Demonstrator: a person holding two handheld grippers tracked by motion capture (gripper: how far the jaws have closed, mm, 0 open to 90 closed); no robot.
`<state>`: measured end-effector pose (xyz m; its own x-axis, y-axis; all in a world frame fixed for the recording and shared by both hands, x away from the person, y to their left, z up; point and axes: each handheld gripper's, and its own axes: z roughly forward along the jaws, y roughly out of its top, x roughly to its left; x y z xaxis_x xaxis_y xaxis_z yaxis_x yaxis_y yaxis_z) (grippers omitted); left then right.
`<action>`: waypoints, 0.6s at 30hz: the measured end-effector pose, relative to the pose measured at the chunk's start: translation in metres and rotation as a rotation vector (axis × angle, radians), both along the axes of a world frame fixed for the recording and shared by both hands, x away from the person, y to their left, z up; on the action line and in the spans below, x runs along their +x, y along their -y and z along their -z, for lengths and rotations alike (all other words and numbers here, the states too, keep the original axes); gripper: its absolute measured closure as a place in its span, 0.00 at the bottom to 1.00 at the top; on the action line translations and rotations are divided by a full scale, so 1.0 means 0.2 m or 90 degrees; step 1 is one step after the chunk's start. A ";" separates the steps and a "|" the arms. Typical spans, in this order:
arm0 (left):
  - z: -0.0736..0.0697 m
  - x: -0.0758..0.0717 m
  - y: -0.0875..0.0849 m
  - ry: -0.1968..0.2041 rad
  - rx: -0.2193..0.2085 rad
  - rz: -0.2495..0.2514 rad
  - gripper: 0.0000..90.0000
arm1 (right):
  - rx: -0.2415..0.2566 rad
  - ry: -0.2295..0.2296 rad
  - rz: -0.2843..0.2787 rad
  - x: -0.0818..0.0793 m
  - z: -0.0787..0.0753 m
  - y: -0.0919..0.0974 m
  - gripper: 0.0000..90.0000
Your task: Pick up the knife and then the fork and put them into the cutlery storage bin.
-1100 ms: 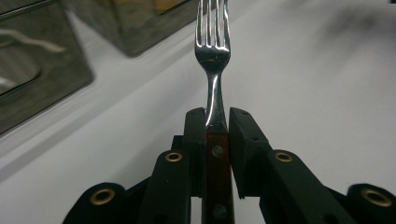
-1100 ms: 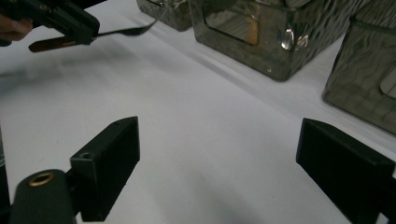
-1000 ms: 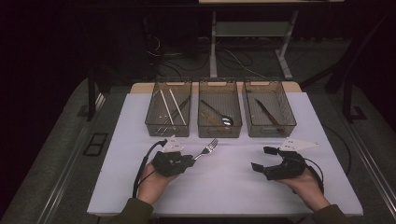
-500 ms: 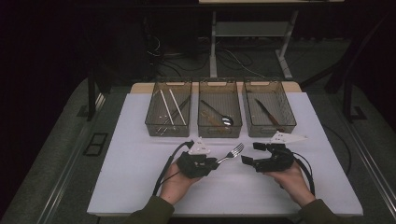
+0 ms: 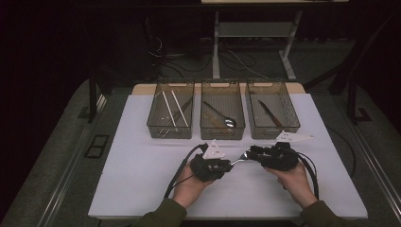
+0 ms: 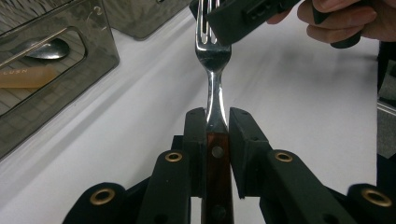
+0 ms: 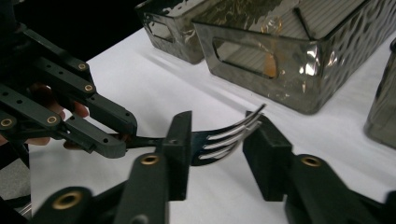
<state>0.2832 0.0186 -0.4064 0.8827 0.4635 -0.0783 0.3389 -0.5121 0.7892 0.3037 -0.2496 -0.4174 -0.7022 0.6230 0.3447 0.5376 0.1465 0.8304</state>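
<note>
Polished steel makes your fork (image 6: 212, 70) stiff and slippery: left gripper (image 6: 217, 135) jaws clamp its wooden handle, while right gripper (image 7: 219, 135) jaws, just closing, straddle the tines.

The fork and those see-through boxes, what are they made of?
The fork looks like shiny polished metal at the tines and neck, since it gleams and mirrors light. Its handle looks like dark reddish-brown wood or wood-look plastic, with a round metal rivet. The boxes seem to be smoky clear plastic: you can see the cutlery through the walls, and they shine glossily in the right gripper view.
</note>
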 end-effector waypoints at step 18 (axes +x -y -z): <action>-0.02 0.00 -0.03 0.000 -0.076 0.024 0.80 | 0.043 0.056 -0.033 0.05 -0.20 -0.08 0.97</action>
